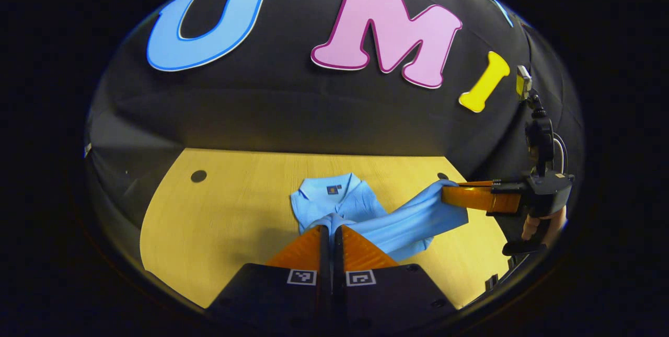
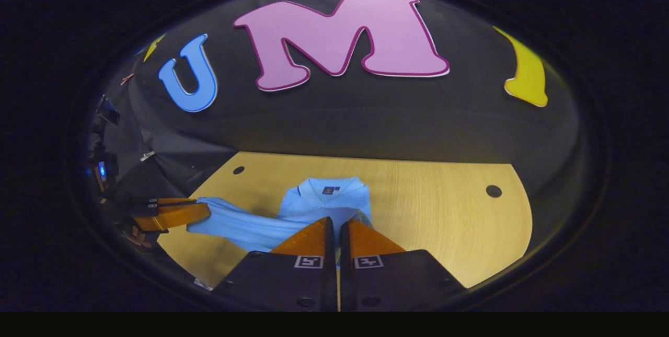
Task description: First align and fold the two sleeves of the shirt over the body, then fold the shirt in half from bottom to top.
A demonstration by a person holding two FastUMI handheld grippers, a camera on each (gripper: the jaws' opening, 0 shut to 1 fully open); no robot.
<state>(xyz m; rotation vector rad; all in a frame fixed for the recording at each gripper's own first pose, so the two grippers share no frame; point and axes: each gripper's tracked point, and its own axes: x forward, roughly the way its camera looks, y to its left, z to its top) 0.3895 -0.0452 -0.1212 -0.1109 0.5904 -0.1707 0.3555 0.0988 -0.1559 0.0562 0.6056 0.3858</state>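
Both grippers pinch the shirt (image 1: 360, 206) by its hem, it seems — left gripper (image 1: 331, 230) and right gripper (image 2: 336, 222) nearly closed; bare table (image 1: 219, 222) around

No text can be read; the small label at the shirt (image 1: 360, 209) collar is too small.

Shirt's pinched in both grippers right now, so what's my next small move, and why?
Probably carry both grippers forward toward the collar together, then lower. The left gripper and right gripper each pinch the blue shirt with fingers closed, its cloth lifted and stretched between them above the table, the fold not yet laid.
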